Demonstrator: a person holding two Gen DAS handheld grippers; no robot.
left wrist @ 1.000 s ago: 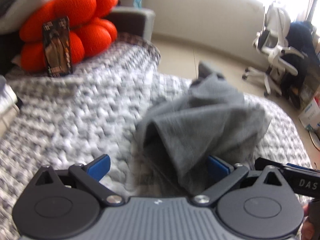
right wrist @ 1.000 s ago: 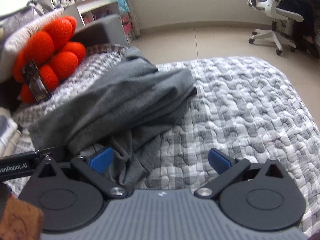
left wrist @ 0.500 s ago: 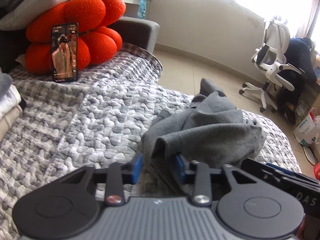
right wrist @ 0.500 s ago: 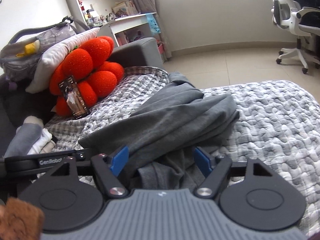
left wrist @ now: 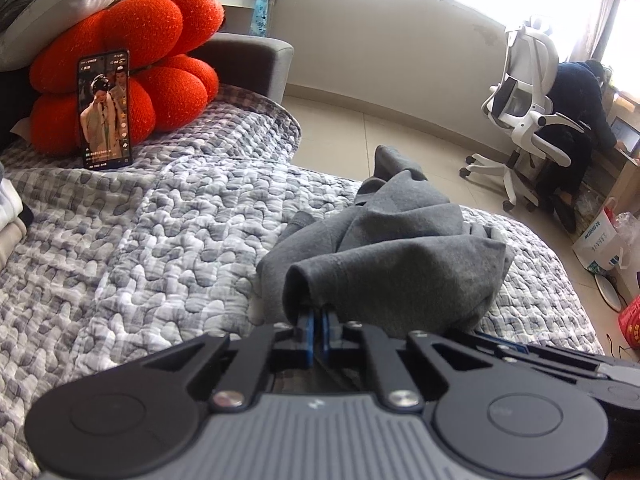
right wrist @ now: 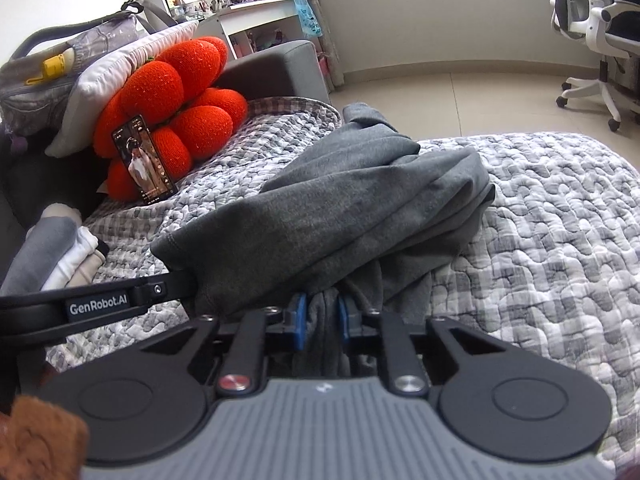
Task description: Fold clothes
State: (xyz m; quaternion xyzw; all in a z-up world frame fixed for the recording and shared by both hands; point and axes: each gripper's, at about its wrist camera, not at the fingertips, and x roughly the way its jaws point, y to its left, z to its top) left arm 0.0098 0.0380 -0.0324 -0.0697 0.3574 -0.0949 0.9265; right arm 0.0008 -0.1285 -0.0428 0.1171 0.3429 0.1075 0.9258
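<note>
Left wrist: left claw [left wrist: 316, 330] pinches the grey garment [left wrist: 400, 260]; right claw [right wrist: 322, 320] grips its bunched fabric

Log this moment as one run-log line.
step: grasp | left tongs: shut on grey garment | right tongs: shut on grey garment | surface: quilted bed cover

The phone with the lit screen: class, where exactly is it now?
In both wrist views the phone stands upright at upper left, leaning against the orange cushion on the quilted bedspread, well apart from the grey garment.
</note>
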